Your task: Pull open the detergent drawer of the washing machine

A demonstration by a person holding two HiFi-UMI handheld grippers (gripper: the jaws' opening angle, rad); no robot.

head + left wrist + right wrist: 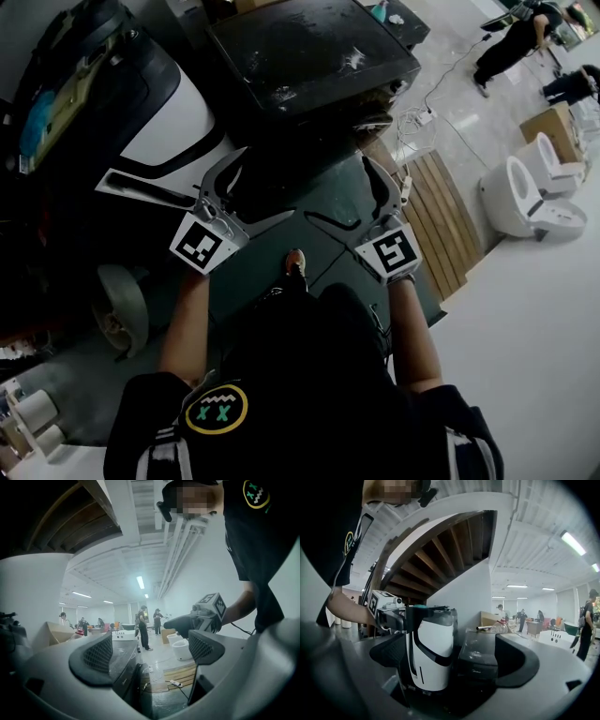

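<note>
I hold both grippers low in front of me, over a dark green floor. A dark, dusty washing machine stands ahead; in the right gripper view its front panel lies between my jaws, some way off. No detergent drawer can be made out on it. Beside it stands a white-and-black appliance. My left gripper is open and empty, angled to the right. The right gripper is open and empty too, angled to the left. Neither touches a machine.
A wooden pallet lies on the right, with a power strip and cables beyond it. White toilets and a cardboard box stand further right. People are at the far right. A grey round part lies at the lower left.
</note>
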